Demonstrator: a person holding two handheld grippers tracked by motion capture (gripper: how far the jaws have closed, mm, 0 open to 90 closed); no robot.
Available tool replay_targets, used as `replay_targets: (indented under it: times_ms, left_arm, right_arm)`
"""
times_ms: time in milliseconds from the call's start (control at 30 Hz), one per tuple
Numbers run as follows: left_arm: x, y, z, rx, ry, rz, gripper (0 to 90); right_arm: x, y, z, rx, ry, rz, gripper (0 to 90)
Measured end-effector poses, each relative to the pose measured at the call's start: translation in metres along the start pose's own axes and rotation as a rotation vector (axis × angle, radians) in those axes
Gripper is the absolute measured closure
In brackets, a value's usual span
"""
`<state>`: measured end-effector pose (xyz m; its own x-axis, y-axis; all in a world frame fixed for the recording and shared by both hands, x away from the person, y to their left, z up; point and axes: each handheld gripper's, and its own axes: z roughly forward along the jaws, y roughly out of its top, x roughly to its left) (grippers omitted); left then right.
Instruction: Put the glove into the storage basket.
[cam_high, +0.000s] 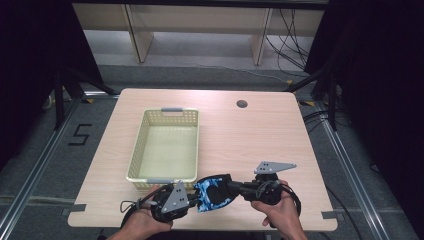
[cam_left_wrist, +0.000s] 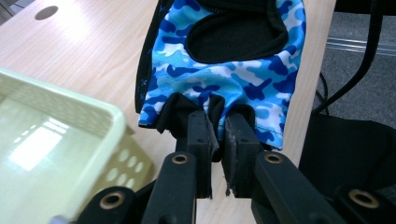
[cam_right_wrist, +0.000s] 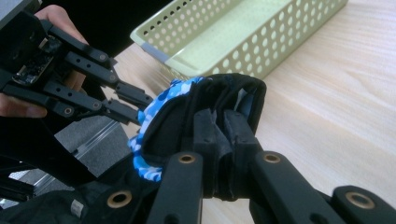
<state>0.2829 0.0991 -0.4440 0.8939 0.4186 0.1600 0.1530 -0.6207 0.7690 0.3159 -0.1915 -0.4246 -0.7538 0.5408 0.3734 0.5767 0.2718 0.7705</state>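
A blue camouflage cloth with black lining hangs stretched between both grippers, just above the table's near edge. My left gripper is shut on its black hem, with the blue cloth spreading away beyond the jaws. My right gripper is shut on the opposite black edge, and the cloth curls to its left. In the right gripper view the left gripper pinches the far end.
A pale green perforated basket with nothing in it stands on the wooden table, just beyond the left gripper. A round cable hole sits at the far right. Black cables hang off the table's near edge.
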Motion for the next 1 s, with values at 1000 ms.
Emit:
replay_targets:
  times_ms: [1000]
  left_arm:
    - [0.07, -0.002, -0.054, 0.075, 0.117, -0.009, 81.9]
  right_arm:
    - [0.021, 0.082, 0.056, 0.037, 0.04, -0.094, 86.0]
